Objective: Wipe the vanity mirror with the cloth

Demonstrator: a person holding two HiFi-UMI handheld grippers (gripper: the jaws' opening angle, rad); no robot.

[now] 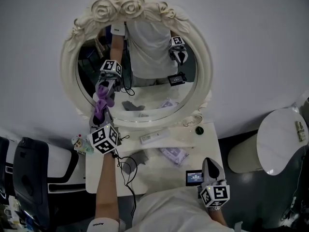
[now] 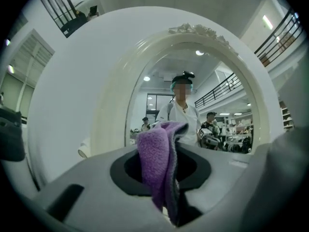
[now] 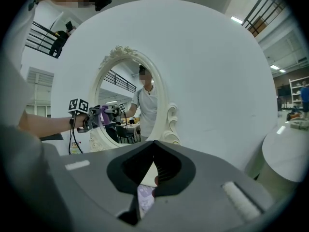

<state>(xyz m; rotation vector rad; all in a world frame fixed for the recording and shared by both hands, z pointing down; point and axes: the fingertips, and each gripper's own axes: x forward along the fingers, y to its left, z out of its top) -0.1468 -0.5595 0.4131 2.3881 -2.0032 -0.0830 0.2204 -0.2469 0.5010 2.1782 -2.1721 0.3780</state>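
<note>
The oval vanity mirror point(image 1: 145, 76) has a cream frame with carved roses and stands on a white vanity table point(image 1: 212, 146). My left gripper point(image 1: 98, 113) is shut on a purple cloth point(image 1: 100, 104) and holds it against the glass at the lower left, near the frame. In the left gripper view the cloth point(image 2: 157, 161) hangs between the jaws of the left gripper point(image 2: 166, 180), with the mirror point(image 2: 217, 100) straight ahead. My right gripper point(image 1: 210, 162) hovers over the table's front right corner, shut with nothing in it. The right gripper view shows the right gripper point(image 3: 153, 151), the mirror point(image 3: 126, 105) and the cloth point(image 3: 104, 114) at the far left.
On the table lie a white pack point(image 1: 154, 136), a purple-patterned packet point(image 1: 173, 154), a grey cloth point(image 1: 138, 156), a small black round item point(image 1: 199, 130) and a small toy point(image 1: 82, 144). A round white table point(image 1: 282, 141) stands to the right. A black chair point(image 1: 26, 178) stands to the left.
</note>
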